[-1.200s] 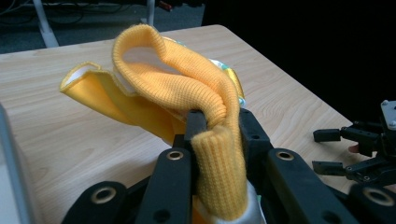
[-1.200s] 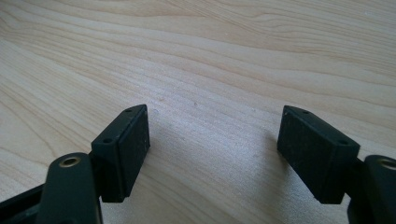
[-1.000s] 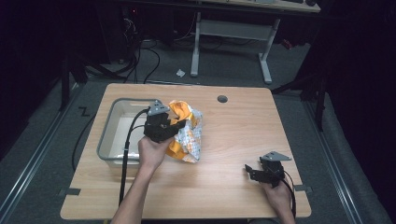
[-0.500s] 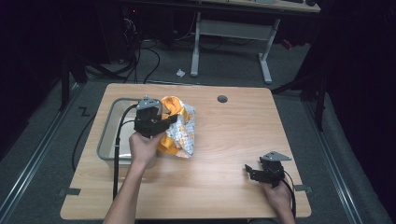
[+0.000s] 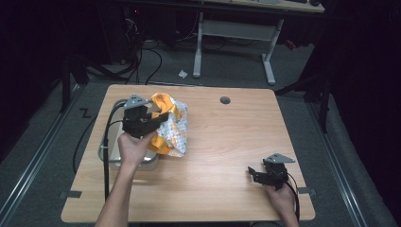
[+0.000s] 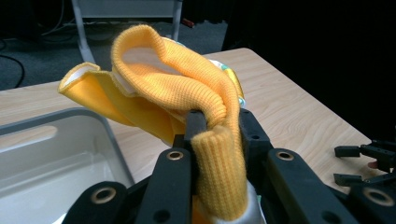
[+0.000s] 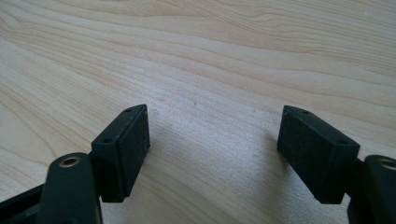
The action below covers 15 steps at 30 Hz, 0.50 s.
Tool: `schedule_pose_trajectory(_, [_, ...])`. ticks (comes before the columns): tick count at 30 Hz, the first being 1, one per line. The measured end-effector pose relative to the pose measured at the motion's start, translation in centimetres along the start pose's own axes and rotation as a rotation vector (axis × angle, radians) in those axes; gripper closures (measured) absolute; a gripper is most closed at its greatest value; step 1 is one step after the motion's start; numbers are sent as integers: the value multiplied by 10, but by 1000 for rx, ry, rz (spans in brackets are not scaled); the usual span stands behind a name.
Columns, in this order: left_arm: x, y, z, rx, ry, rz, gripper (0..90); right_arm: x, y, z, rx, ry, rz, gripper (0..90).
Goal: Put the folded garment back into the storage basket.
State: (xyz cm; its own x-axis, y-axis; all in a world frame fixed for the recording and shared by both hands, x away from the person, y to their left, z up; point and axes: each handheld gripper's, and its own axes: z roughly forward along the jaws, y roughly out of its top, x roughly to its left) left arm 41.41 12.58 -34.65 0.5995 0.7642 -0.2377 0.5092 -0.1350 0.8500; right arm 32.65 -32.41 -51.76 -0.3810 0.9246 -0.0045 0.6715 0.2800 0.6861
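Note:
A small orange-yellow knitted garment [image 5: 172, 127] with a white patterned body hangs bunched above the table, beside the right rim of a grey tub [image 5: 106, 152]. My left gripper [image 5: 160, 117] is shut on its ribbed orange cuff; in the left gripper view the cuff [image 6: 187, 84] loops up from between the jaws of the left gripper [image 6: 217, 119]. The tub [image 6: 56, 140] lies just to the left there. My right gripper [image 5: 254, 174] rests low on the table at the front right, open, with bare wood between its pads in the right gripper view [image 7: 215, 135].
The light wooden table [image 5: 227, 142] has a round cable hole [image 5: 225, 100] near its far edge. Cables trail off the left side. Beyond the table stand a dark floor and a white desk frame [image 5: 234, 33]. The right gripper [image 6: 369, 163] shows at the left gripper view's right edge.
My left gripper has carried the garment leftward and a little up, from the table's middle to the tub's right edge. The right gripper has stayed where it was.

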Motion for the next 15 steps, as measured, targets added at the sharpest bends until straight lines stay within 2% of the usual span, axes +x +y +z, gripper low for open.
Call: schedule_pose_trajectory(15, [26, 0, -19, -13, 50, -15, 777, 0, 0, 0, 1, -5, 8, 255])
